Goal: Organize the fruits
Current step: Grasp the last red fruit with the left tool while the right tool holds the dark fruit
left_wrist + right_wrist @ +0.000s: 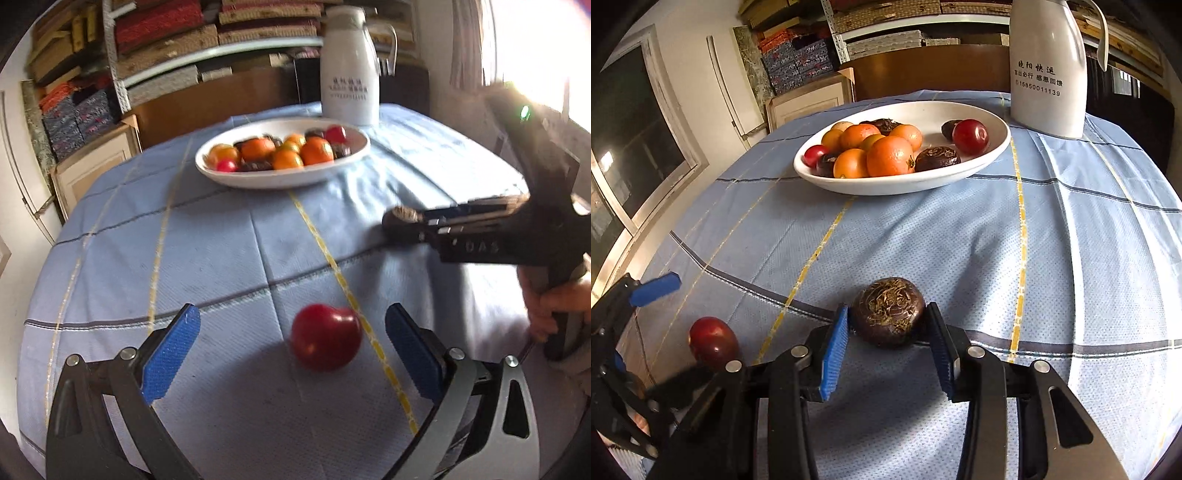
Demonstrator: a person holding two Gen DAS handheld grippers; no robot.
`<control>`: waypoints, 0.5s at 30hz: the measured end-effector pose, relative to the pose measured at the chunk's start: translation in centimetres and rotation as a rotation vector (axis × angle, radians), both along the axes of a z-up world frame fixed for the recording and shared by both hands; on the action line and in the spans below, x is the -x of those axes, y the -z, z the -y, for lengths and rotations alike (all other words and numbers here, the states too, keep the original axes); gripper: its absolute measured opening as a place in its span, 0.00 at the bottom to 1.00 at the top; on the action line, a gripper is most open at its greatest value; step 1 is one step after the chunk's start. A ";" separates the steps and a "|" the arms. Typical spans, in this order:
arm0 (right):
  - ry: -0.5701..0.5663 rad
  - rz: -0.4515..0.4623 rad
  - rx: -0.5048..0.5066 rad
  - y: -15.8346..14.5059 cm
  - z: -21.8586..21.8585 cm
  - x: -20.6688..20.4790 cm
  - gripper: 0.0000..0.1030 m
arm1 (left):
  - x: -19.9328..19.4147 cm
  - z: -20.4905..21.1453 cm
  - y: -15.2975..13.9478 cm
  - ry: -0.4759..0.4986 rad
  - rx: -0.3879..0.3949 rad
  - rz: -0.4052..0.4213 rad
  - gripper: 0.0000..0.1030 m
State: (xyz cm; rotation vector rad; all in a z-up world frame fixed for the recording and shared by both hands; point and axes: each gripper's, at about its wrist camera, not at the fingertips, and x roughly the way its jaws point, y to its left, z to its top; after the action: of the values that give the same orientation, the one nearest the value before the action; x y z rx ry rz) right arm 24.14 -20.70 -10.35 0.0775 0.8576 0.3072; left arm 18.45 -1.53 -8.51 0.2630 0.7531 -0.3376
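Observation:
My left gripper (293, 313) is open and low over the blue tablecloth. A red round fruit (325, 336) lies on the cloth between its blue pads (173, 354), touching neither. My right gripper (888, 314) is shut on a dark brown, fibrous fruit (890, 295) held just above the cloth. From the left wrist view it reaches in from the right, with the brown fruit (402, 215) at its tip. A white oval bowl (886, 186) farther back holds oranges, red fruits and dark brown fruits. The same red fruit (713, 341) shows at lower left in the right wrist view.
A tall white jug (1049, 74) with a handle stands behind the bowl to its right. Bare cloth lies between the bowl (258, 181) and both grippers. A person's hand (554, 299) grips the right tool's handle. Shelves of stacked goods and a window surround the table.

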 end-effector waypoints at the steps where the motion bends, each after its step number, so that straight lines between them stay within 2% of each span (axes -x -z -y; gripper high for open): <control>1: 0.000 0.000 -0.001 0.0 0.0 0.0 0.42 | -0.3 0.2 0.3 -0.002 -0.015 -0.015 0.95; 5: -0.012 0.001 0.007 0.0 -0.1 0.1 0.49 | -0.4 0.4 0.7 0.003 -0.025 -0.032 0.95; 9: -0.022 0.002 0.015 0.0 -0.5 0.2 0.57 | -0.6 0.1 0.9 0.014 0.003 -0.051 0.94; 11: -0.027 0.001 0.015 -0.1 -0.7 0.3 0.63 | -0.6 0.0 0.8 0.021 0.014 -0.056 0.85; 12: -0.027 0.001 0.017 -0.1 -0.8 0.3 0.66 | -0.6 0.1 0.9 0.028 0.020 -0.066 0.76; 13: -0.028 0.001 0.017 -0.1 -0.9 0.3 0.71 | -0.7 0.1 1.0 0.034 0.022 -0.077 0.74; 15: -0.023 0.001 0.012 -0.1 -1.0 0.4 0.73 | -0.9 0.4 1.3 0.042 0.016 -0.094 0.73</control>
State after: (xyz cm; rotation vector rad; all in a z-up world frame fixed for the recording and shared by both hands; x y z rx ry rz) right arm 23.75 -19.75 -10.23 0.0561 0.8599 0.3236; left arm 19.32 -1.90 -9.83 0.2492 0.8382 -0.3983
